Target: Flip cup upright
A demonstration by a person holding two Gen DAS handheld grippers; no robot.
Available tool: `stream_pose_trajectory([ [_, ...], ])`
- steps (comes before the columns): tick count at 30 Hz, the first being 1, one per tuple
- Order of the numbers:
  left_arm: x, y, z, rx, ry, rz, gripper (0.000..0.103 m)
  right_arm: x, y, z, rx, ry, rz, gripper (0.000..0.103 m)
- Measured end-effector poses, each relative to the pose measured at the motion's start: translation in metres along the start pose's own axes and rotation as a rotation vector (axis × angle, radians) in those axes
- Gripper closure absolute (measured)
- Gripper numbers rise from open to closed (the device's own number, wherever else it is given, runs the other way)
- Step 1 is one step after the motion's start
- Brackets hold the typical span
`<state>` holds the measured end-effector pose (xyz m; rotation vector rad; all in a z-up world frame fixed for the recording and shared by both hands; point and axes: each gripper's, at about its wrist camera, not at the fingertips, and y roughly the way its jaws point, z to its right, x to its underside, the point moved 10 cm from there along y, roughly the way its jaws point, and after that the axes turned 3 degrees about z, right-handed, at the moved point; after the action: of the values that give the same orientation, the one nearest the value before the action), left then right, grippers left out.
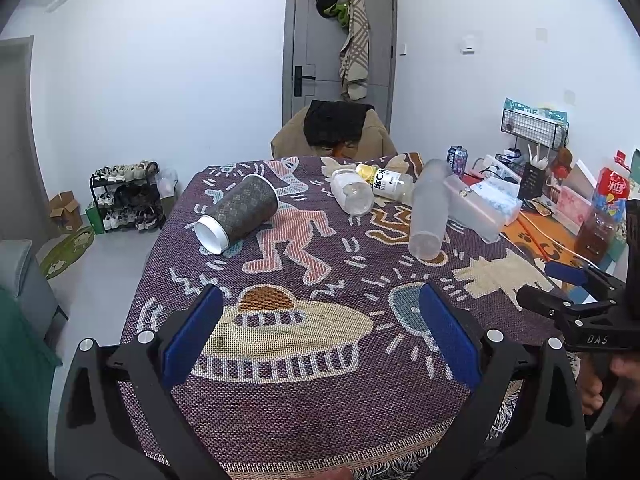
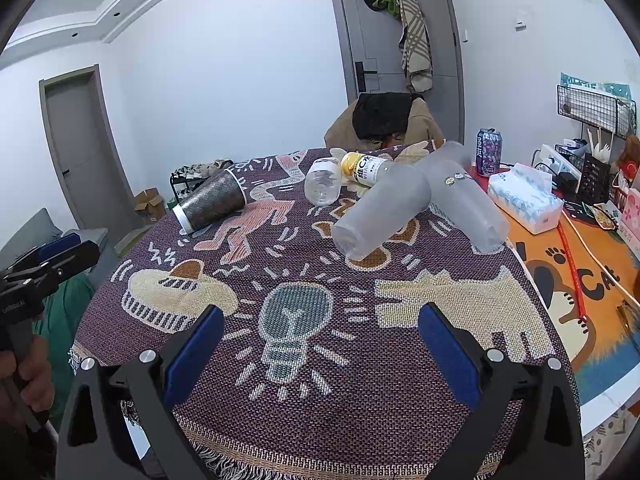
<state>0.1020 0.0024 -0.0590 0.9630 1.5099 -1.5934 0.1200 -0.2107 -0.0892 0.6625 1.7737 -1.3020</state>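
A dark patterned paper cup [image 1: 240, 211] with a white rim lies on its side at the far left of the patterned cloth; it also shows in the right wrist view [image 2: 212, 201]. Two frosted plastic cups lie on their sides, one [image 1: 430, 210] [image 2: 380, 214] resting against the other [image 1: 476, 212] [image 2: 468, 204]. My left gripper [image 1: 320, 328] is open and empty above the near part of the cloth. My right gripper [image 2: 320, 340] is open and empty, also near the front edge; it shows from the side in the left wrist view [image 1: 560, 288].
Two plastic bottles lie at the far middle, one clear [image 1: 352, 192] and one with a yellow cap [image 1: 386, 180]. A tissue pack [image 2: 524, 198], a can [image 2: 489, 152], a wire rack [image 2: 592, 108] and boxes crowd the right side. A draped chair [image 1: 336, 128] stands behind the table.
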Motion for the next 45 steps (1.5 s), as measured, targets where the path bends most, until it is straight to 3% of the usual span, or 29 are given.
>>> stream_pose_trajectory([
  [24, -0.006, -0.003, -0.008, -0.011, 0.025, -0.005, 0.006, -0.002, 0.004, 0.005, 0.018, 0.002, 0.001, 0.008],
  [45, -0.023, 0.058, -0.046, -0.019, 0.041, -0.095, 0.006, -0.021, 0.04, 0.016, 0.017, 0.04, -0.001, 0.008],
])
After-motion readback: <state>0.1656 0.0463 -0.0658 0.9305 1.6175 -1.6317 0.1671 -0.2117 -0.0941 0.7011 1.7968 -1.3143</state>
